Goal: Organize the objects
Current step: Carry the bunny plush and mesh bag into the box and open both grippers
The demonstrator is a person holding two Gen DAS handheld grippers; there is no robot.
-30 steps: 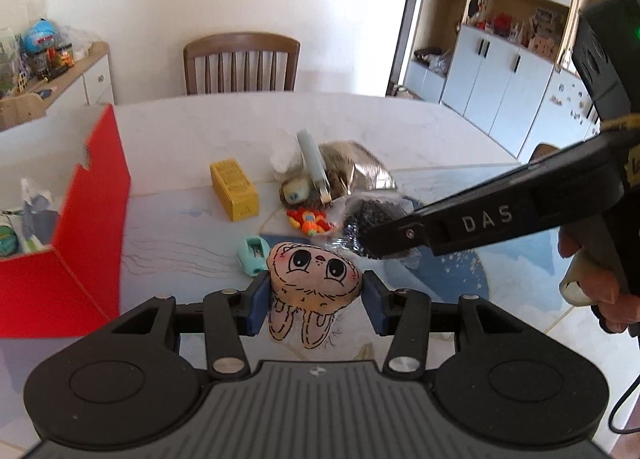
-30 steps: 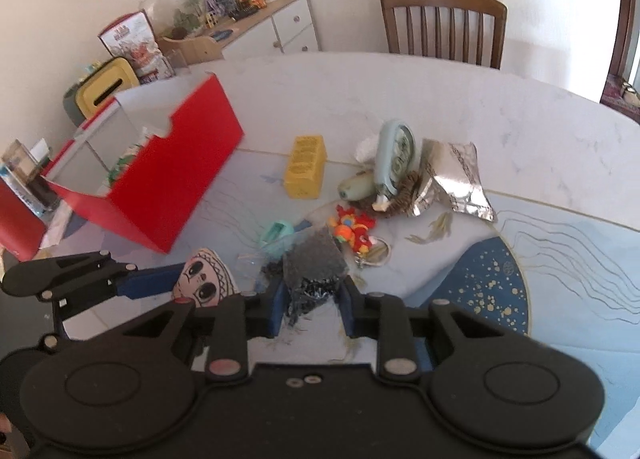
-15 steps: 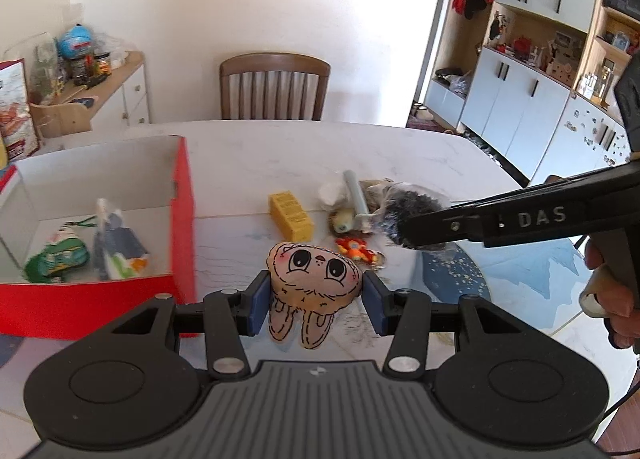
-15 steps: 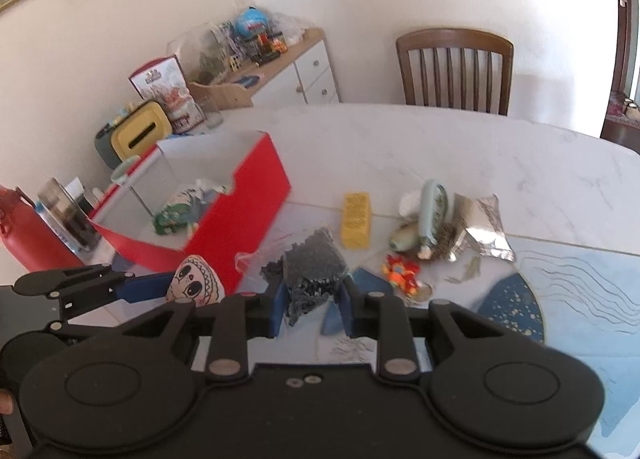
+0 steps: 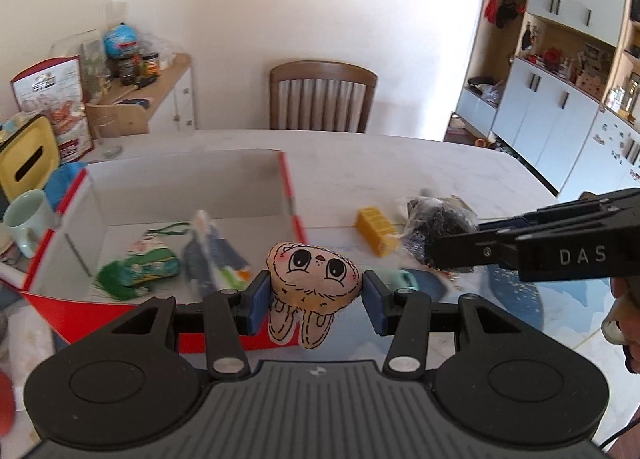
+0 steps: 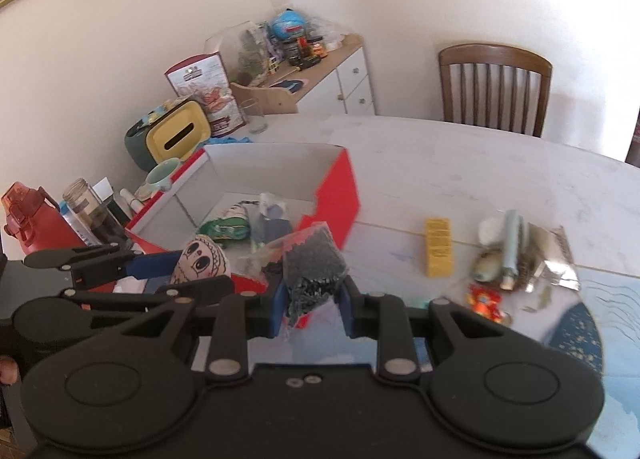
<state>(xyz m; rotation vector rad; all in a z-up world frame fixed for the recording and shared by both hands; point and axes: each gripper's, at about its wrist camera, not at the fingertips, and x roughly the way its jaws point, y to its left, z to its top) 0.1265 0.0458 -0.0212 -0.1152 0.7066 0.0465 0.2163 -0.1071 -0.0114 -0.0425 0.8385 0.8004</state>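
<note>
Judging by the half-filled red box (image 5: 294, 215), two pouches are packed, while a bunny (image 5: 314, 279) and bead bag (image 6: 314, 263) are clamped in the left gripper (image 5: 314, 301) and right gripper (image 6: 312, 309) near it, and a yellow block (image 6: 439, 253) and pile wait far right.

Only readable bit is "DAS", in pale capital letters on the side of the right gripper (image 5: 436, 255) where it reaches into the left wrist view. The red-and-white snack bag (image 5: 50, 99) by the wall has print, but it's too blurry to read.
</note>
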